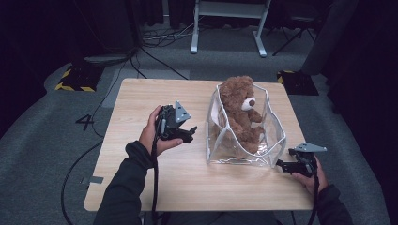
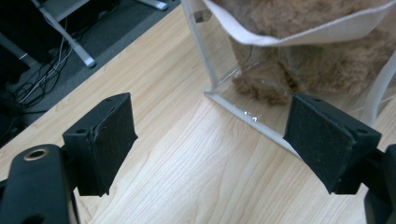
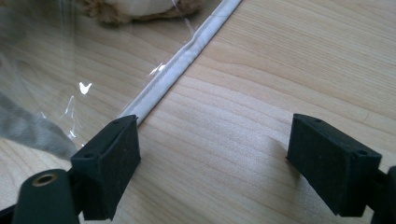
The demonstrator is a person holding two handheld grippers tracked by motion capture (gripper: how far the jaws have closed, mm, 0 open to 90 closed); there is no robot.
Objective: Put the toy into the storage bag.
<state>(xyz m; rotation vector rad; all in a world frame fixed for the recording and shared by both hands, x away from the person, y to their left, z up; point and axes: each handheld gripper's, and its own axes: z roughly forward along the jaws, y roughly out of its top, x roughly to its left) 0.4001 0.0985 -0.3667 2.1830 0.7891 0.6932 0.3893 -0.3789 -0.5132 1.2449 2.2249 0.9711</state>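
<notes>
A brown teddy bear [image 1: 240, 112] sits upright inside a clear plastic bag [image 1: 277, 136] with white trim, standing on the wooden table [image 1: 141, 178]. My left gripper [image 1: 190, 133] hovers just left of the bag, open, nothing between its pads. In the left gripper view the bag's lower corner [image 2: 243, 112] and the bear's fur [image 2: 299, 70] lie just ahead of the open left gripper [image 2: 210, 140]. My right gripper [image 1: 281, 164] rests at the bag's near right corner, open. The right gripper view shows the bag's white bottom seam [image 3: 187, 51] running past the left pad [image 3: 109, 163] of that gripper [image 3: 212, 161].
The table stands on grey carpet, with bare wood to the left and in front of the bag. Beyond the far edge are white desk legs [image 1: 195, 33], floor cables [image 1: 155, 37] and yellow-black striped blocks [image 1: 75, 79]. Each gripper's cable trails off the near edge.
</notes>
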